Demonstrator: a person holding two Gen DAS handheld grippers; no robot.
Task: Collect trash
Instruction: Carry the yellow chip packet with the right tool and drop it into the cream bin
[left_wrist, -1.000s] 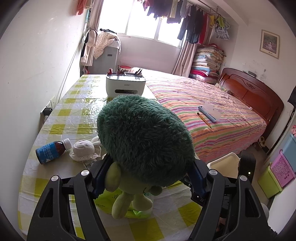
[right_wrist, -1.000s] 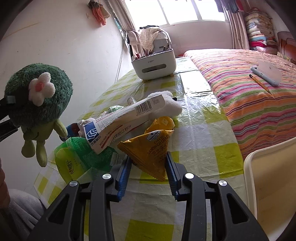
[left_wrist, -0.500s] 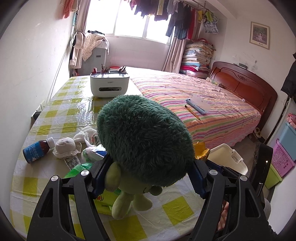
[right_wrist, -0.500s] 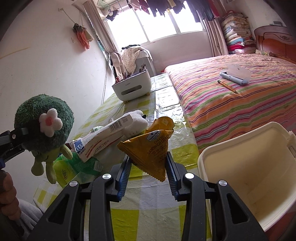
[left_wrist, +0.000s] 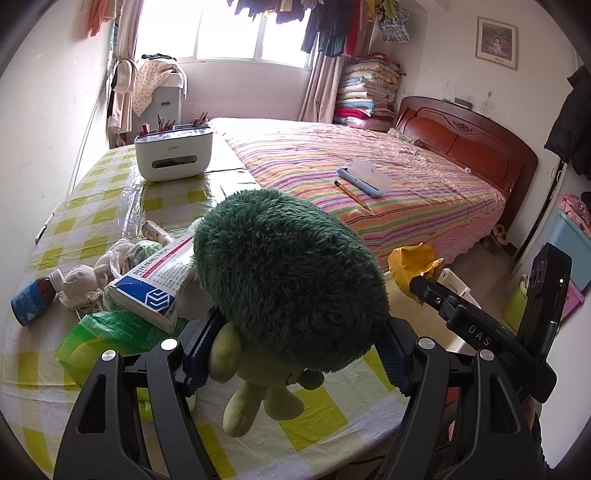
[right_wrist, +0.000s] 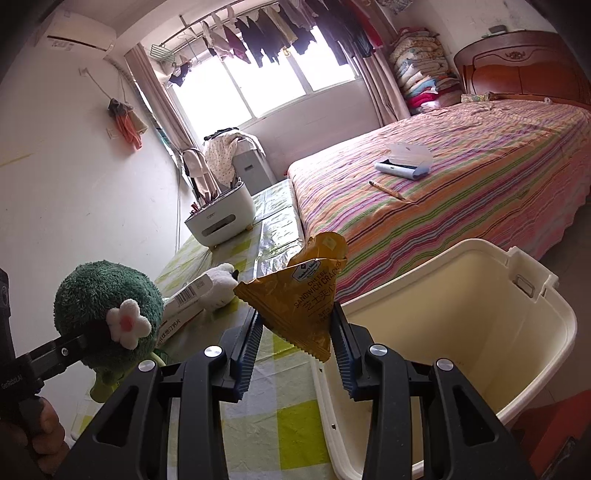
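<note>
Right hand-held gripper (right_wrist: 295, 332) clamps the yellow cracker wrapper (right_wrist: 301, 295) at the counter (right_wrist: 291, 435) edge, beside the open cream bin (right_wrist: 491, 332); left hand-held gripper (left_wrist: 291, 347) clamps the green plush toy (left_wrist: 284, 280).

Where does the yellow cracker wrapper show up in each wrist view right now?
Left wrist: yellow cracker wrapper at right of centre, beyond the green plush toy.
Right wrist: wrapper at centre, clamped in the right gripper.
Shared landmark: white tissue box on the checked table.
</note>
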